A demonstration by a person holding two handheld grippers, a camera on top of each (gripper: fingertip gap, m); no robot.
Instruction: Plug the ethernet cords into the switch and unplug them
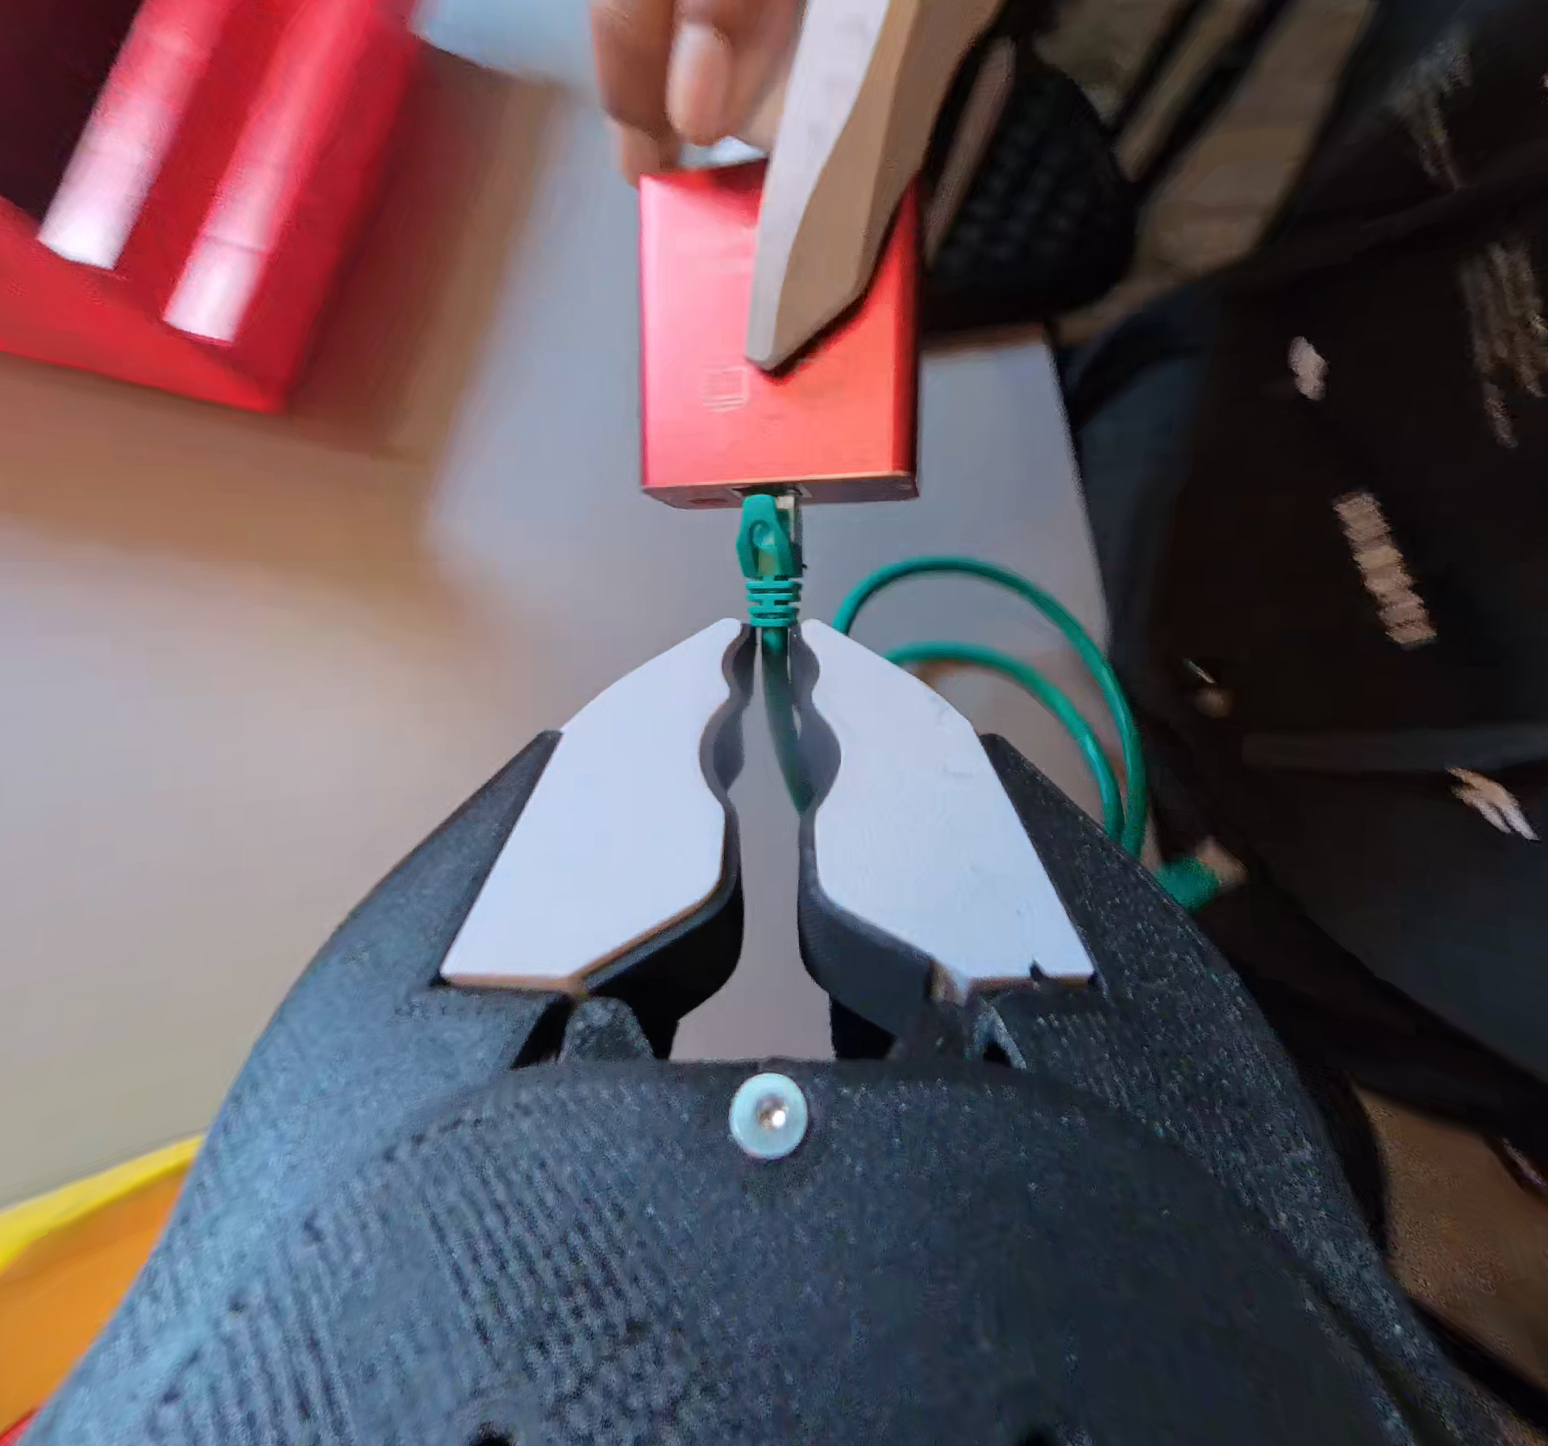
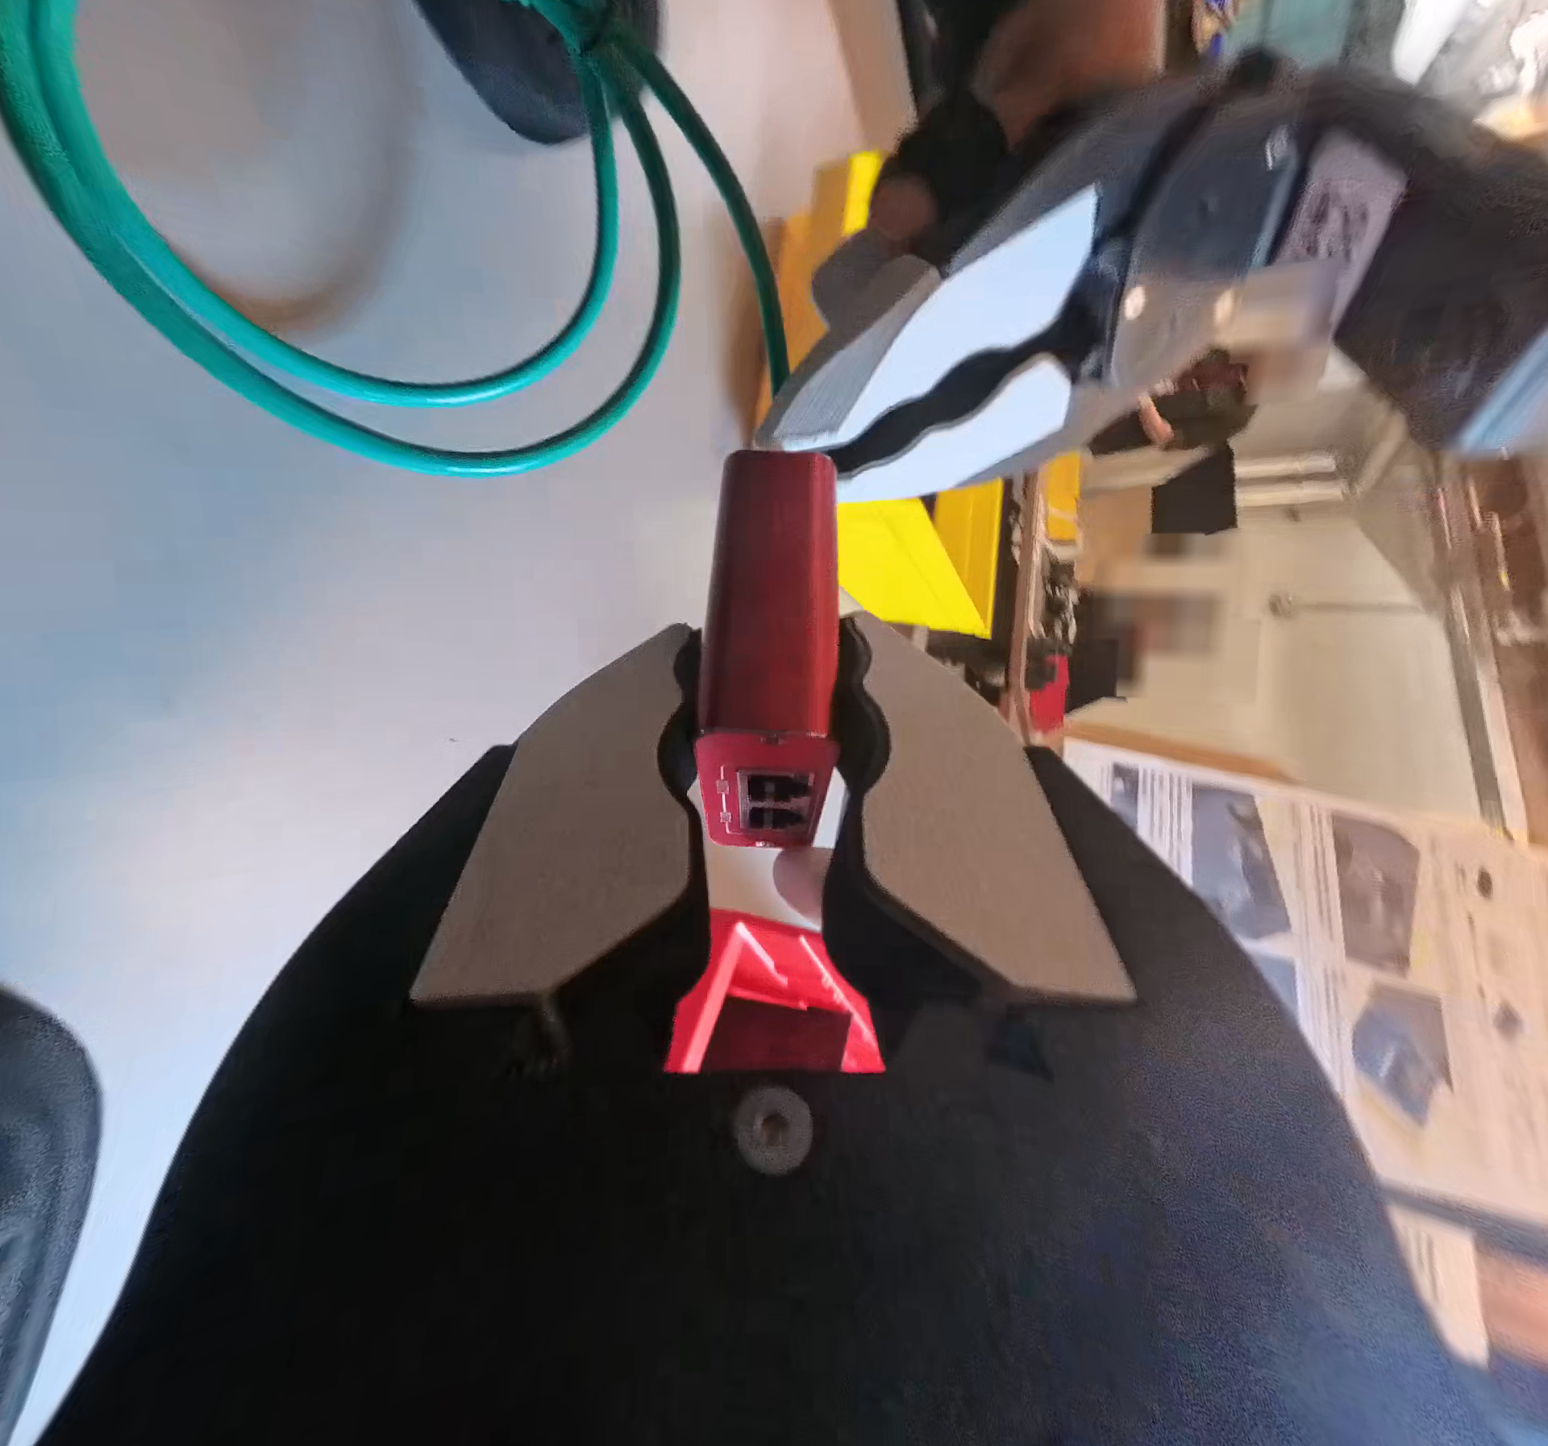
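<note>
The red switch hung at twelve o'clock; the green ethernet cord apparently sat plugged into its near edge.

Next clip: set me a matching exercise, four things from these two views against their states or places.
Things:
1. green plug
2. red switch
3. green cord
4. cord loops

States:
A. clamped between the right gripper's fingers
B. hanging slack, bound with a tie
C. pinched between the left gripper's fingertips
D. seated at a port on the switch's end face

Pairs: 1-D, 2-A, 3-C, 4-B
</note>
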